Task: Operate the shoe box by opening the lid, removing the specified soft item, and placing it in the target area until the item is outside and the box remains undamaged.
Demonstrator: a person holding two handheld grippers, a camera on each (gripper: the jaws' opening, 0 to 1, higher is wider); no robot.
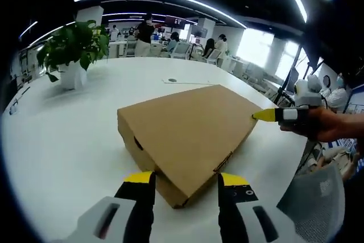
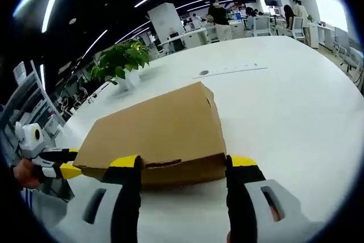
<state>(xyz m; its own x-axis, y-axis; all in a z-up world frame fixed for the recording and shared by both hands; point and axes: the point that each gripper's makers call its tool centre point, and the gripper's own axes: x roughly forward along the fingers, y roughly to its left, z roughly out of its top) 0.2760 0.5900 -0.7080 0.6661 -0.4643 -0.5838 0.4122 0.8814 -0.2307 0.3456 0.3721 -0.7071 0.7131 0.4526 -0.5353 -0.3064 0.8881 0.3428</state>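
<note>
the jaws of the left gripper [image 1: 186, 181] stand spread apart at 6 o'clock in the left gripper view, holding nothing, with one corner of the flat brown cardboard shoe box [image 1: 187, 129] just beyond their yellow tips. the jaws of the right gripper [image 2: 183, 166] are likewise spread and empty in the right gripper view, framing the near edge of the box, which sits close to the tips; whether they touch it cannot be told. in the left gripper view that right gripper comes in at 3 o'clock, its yellow tip at the box's far corner. the box lies on the round white tabletop [image 1: 68, 135] with its lid down and shut, and a potted green plant in a white pot [image 1: 71, 49] stands well apart at 10 o'clock. judging by this, nothing of the task is done yet: the lid is to be lifted, the soft item, hidden inside, taken out and set down.
</note>
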